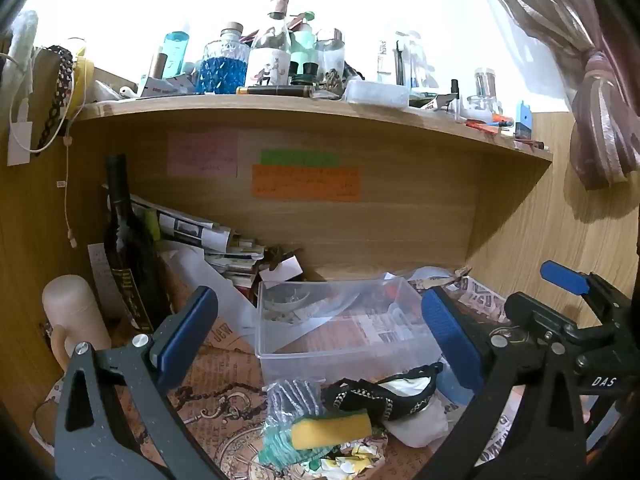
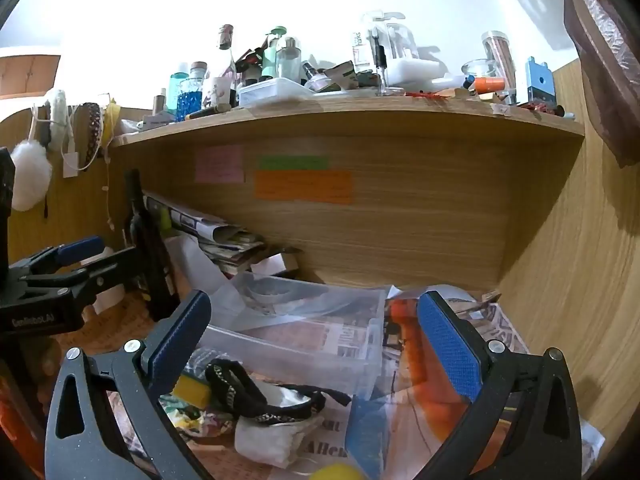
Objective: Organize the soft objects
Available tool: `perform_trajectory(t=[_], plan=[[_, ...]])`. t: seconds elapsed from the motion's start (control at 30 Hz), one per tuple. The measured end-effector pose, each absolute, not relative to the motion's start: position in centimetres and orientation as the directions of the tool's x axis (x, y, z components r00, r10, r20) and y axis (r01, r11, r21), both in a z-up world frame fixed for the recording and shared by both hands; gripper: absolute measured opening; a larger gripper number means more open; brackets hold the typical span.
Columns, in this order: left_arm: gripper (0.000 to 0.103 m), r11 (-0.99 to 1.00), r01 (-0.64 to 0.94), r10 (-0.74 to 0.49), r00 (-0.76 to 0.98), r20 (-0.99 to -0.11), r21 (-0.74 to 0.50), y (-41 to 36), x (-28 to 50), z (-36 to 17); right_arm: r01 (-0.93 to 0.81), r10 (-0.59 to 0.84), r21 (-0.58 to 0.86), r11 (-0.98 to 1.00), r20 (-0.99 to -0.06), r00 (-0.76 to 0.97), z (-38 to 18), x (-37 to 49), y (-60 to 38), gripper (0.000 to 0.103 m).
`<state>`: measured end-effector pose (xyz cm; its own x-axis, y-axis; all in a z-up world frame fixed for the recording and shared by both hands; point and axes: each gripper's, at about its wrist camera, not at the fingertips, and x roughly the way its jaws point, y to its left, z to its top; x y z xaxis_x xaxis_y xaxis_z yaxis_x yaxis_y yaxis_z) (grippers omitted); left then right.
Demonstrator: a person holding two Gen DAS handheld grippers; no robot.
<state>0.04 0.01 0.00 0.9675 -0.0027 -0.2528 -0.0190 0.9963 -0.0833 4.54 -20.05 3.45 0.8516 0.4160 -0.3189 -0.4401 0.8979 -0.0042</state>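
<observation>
A clear plastic box [image 1: 340, 328] stands on the patterned desk; it also shows in the right wrist view [image 2: 304, 340]. In front of it lie a yellow-green sponge [image 1: 331, 428], a black patterned band [image 1: 376, 396] on white soft cloth [image 1: 416, 420], and crumpled netting [image 1: 292, 396]. In the right wrist view the band [image 2: 240, 392], white cloth [image 2: 272, 440] and sponge [image 2: 192, 390] lie low between the fingers. My left gripper [image 1: 316, 332] is open above the pile, holding nothing. My right gripper [image 2: 316, 340] is open and holds nothing.
A dark wine bottle [image 1: 128, 252] and cream mug [image 1: 72, 316] stand at left. Papers [image 1: 200, 232] are stacked against the back panel. A shelf [image 1: 280, 108] crowded with bottles hangs overhead. A wooden side wall [image 2: 568, 280] closes the right. A yellow ball [image 2: 334, 472] lies at the bottom edge.
</observation>
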Motion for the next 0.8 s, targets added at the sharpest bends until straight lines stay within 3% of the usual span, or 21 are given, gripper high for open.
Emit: perform_trajectory(t=[0.8], plan=[[0.103, 0.999, 0.001, -0.010, 0.971, -0.237, -0.040, -0.83, -0.27, 0.25, -0.446, 0.424, 0.000, 0.895, -0.313, 0.850, 3.67, 4.07, -19.83, 0.103]])
